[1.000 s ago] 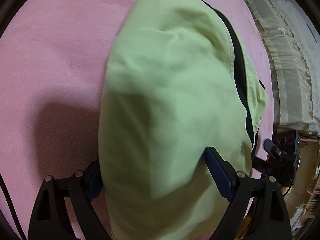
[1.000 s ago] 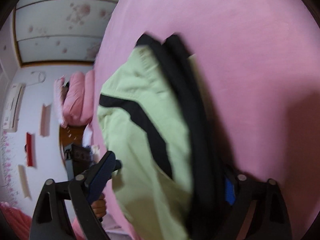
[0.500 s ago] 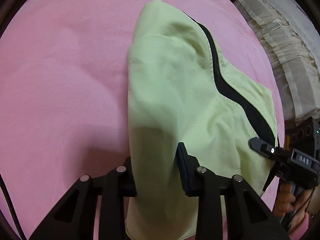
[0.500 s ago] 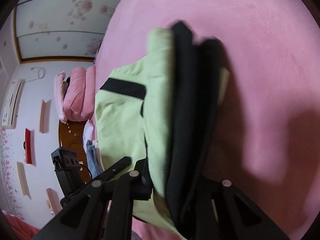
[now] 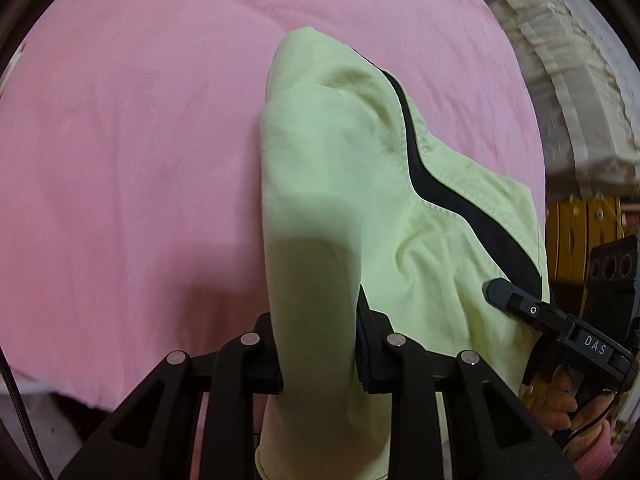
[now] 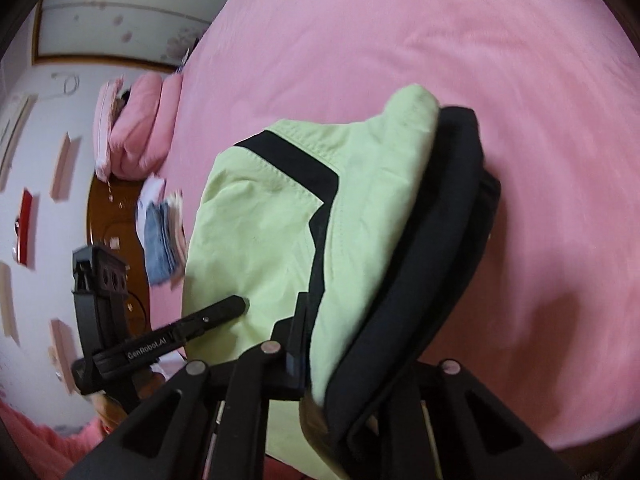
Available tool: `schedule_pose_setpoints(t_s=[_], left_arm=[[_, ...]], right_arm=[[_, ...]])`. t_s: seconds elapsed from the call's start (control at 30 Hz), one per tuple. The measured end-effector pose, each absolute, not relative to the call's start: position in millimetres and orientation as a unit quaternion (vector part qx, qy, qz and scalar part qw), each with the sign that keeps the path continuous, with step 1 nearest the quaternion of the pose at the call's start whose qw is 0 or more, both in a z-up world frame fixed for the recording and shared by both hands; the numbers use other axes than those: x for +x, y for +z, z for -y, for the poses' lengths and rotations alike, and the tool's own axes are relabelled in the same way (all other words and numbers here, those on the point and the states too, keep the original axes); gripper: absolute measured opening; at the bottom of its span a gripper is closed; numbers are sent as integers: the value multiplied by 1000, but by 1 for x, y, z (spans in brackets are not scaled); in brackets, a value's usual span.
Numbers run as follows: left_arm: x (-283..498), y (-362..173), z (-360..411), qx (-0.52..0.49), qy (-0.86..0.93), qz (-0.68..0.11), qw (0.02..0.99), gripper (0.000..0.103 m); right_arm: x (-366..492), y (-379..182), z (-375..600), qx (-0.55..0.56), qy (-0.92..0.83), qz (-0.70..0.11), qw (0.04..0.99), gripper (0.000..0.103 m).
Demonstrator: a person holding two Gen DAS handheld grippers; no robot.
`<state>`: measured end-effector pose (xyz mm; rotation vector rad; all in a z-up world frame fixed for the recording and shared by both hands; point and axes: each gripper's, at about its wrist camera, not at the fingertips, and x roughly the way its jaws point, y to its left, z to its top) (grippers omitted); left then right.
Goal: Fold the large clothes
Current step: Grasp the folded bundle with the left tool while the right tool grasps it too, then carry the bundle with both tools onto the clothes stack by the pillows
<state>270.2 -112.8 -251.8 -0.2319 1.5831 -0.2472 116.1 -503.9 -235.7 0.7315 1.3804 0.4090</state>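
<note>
- The left claw (image 5: 318,344) is clamped on a bunched edge of the light green garment (image 5: 340,184), its two fingers pressed in against the cloth from either side.
- The right claw (image 6: 340,344) is likewise closed on the garment, gripping a thick roll where the black lining (image 6: 432,248) wraps around the green shell.
- A second ago both claws stood wide around the fabric; half a second ago they were narrowing, and now both have bitten down. The grasp is therefore made, and the garment can be carried.
- The garment hangs from the two claws and drapes forward onto the pink bed (image 5: 140,140); its far end appears to rest on the bedding, though the fisheye view makes it hard to tell how much is lifted clear.
- A black stripe (image 5: 448,192) runs along the green panel between the two grips, and the cloth there sags in soft wrinkles, so it is not pulled taut.
- In the right wrist view a stack of folded clothes (image 6: 162,236) lies near the bed's far edge, beside pink pillows (image 6: 132,132).
- Judged from this, the fold is in its early part: the next move probably calls for raising both held edges together and laying them over evenly, with care that the slippery lining does not slide out.
</note>
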Motion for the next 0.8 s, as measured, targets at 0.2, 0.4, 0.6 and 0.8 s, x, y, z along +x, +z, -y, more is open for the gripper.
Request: schedule_pose_setpoints(t_s=[0.2, 0.4, 0.6, 0.8], left_arm=[[234, -217, 65, -115, -108, -706, 690, 23], [221, -179, -38, -157, -91, -678, 712, 23], [221, -137, -178, -192, -72, -636, 744, 22], [232, -80, -322, -172, -31, -584, 793, 22]], right_arm=[[72, -209, 458, 328, 197, -621, 685, 11], [70, -175, 382, 308, 220, -619, 688, 11], [72, -130, 263, 277, 250, -602, 706, 11], [97, -93, 127, 248, 307, -553, 734, 11]])
